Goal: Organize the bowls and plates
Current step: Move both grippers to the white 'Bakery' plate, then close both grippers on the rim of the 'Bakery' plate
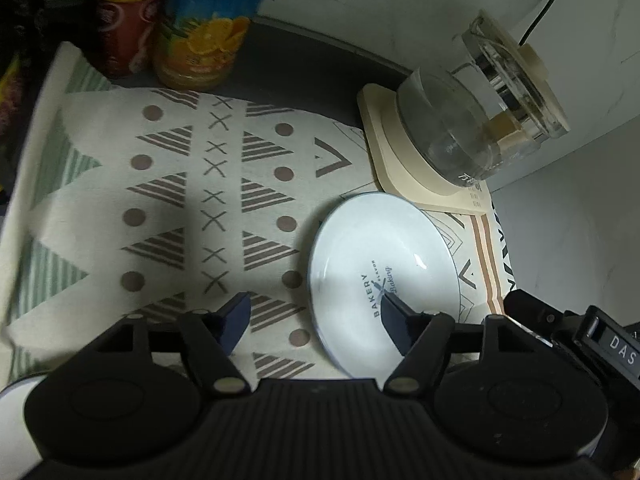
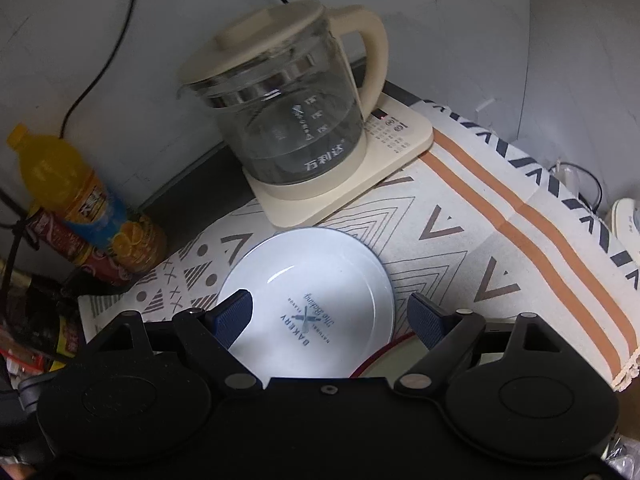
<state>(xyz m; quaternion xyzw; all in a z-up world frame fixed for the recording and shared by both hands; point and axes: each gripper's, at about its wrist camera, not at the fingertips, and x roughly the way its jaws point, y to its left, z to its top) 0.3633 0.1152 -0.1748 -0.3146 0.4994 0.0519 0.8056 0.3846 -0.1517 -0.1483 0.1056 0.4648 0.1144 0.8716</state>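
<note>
White glazed plate (image 1: 384, 280), printed "BAKERY", lies flat on the patterned cloth (image 1: 180, 184) that covers the desk. In the left wrist view the left tongs (image 1: 316, 316) stand wide apart and hold nothing. Their right-hand fingertip shows over the plate's near part; the left-hand fingertip is over bare cloth, clear of the plate. Whether the fingertip touches the glaze cannot be told. Beyond the tongs to the right, a glass kettle (image 1: 472, 120) sits on its cream base (image 1: 404, 176), just behind the plate. Far ahead to the left stand an orange drink bottle (image 1: 208, 32) and a red bottle (image 1: 124, 24).

In the right wrist view the right tongs (image 2: 332, 316) are also spread wide and empty. The plate (image 2: 316, 280) lies between and just ahead of their fingertips, the left-hand fingertip over its rim. A red-rimmed dish (image 2: 384, 356) peeks from under the plate's near right edge, close to the right-hand fingertip. The kettle (image 2: 288, 120) stands straight ahead; the bottles are off to the left.
</note>
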